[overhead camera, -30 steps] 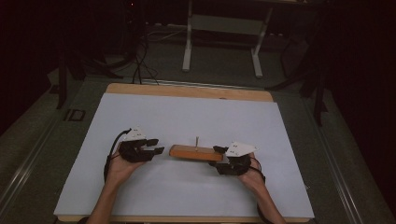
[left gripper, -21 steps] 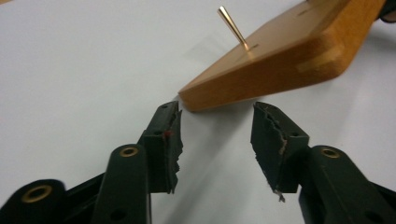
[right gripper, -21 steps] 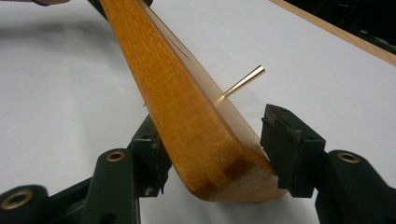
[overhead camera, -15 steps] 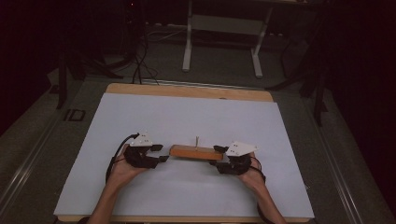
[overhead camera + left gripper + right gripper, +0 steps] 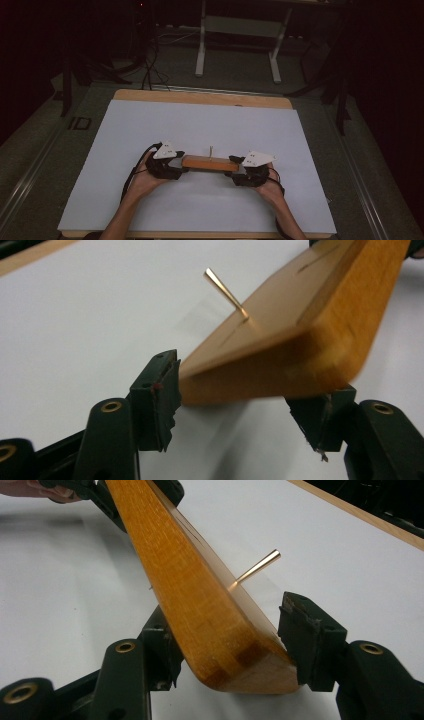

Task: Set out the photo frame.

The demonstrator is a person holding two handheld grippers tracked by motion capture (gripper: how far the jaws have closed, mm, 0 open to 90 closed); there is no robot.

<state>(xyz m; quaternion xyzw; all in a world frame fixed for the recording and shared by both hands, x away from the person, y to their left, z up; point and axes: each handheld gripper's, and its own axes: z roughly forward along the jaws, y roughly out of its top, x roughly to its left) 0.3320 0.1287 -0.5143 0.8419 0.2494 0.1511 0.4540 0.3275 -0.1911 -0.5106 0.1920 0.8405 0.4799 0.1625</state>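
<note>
The white worktop (image 5: 200, 125) carries one thing, a long wooden block (image 5: 210, 163), lying crosswise near the near edge, about midway between the left and right edges. From the near edge the person's two forearms reach forward and splay a little outward, each hand wrapped around a gripper and turned inward so the two grippers face each other along the block.

The left gripper (image 5: 180, 165) meets the block's left end. Its jaws have just been opening; the left gripper view shows that end lying between the pads, the left pad at the wood's corner and the right pad standing off below it, so nothing is clamped.

The right gripper (image 5: 235, 167) takes the block's right end. In the right gripper view the rounded end sits between the jaws, about half spread, with both pads against its sides, a hold on the wood.

The thin brass pin (image 5: 225, 291) rises slanted from the block's top face; the high view gives it as a faint sliver, while the gripper views show its colour, its lean and the dark slits in the wood around it.
</note>
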